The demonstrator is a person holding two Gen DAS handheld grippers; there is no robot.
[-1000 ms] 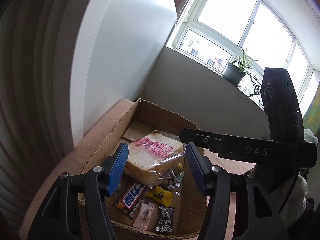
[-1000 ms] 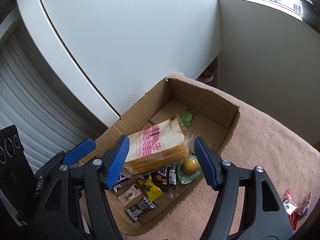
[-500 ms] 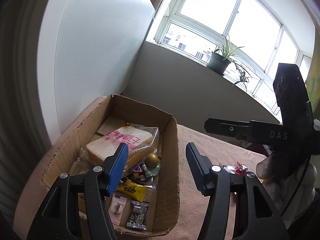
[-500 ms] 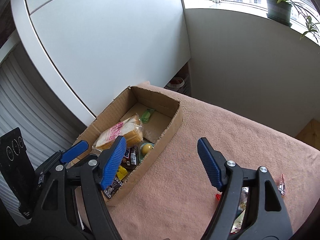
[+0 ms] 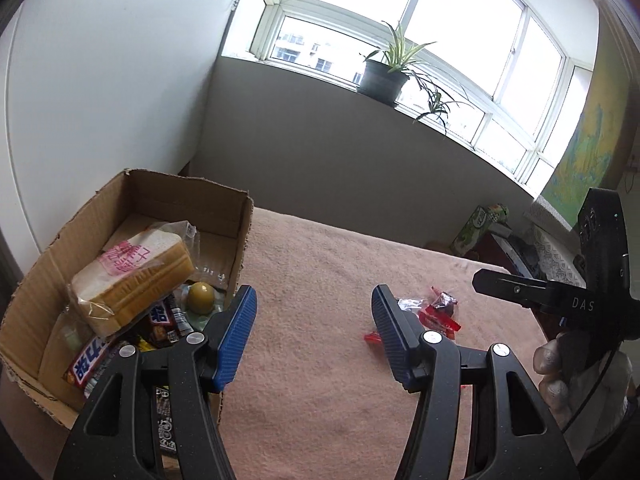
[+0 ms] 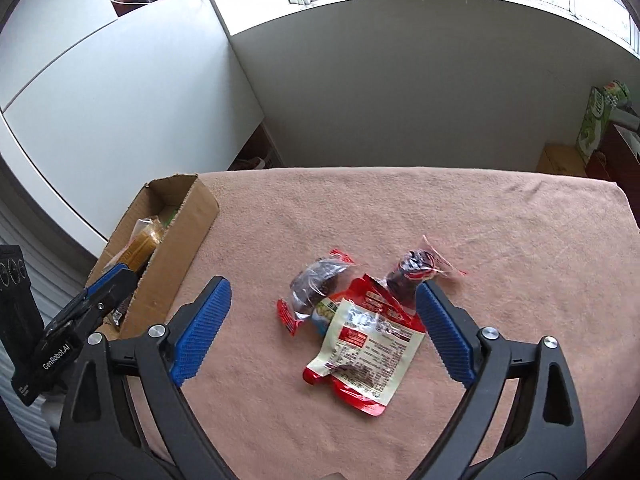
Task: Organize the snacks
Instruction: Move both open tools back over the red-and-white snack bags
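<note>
A cardboard box (image 5: 244,224) at the left holds a bagged bread loaf (image 5: 132,276), a yellow ball snack (image 5: 201,297) and several wrapped bars. It also shows in the right wrist view (image 6: 176,248). My left gripper (image 5: 314,336) is open and empty above the cloth, just right of the box. My right gripper (image 6: 322,326) is open and empty, hovering over a red-and-white pouch (image 6: 366,344) with two dark wrapped snacks (image 6: 320,280) (image 6: 412,270) beside it. The same snacks (image 5: 436,312) show in the left wrist view.
A pink cloth (image 6: 440,220) covers the table. A grey wall and a windowsill with a potted plant (image 5: 384,76) lie behind. A green carton (image 6: 596,120) and dark furniture stand off the table's far right.
Both grippers swung right, away from over the box. The right gripper now hangs over the loose snacks on the cloth; the left sits beside the box.
</note>
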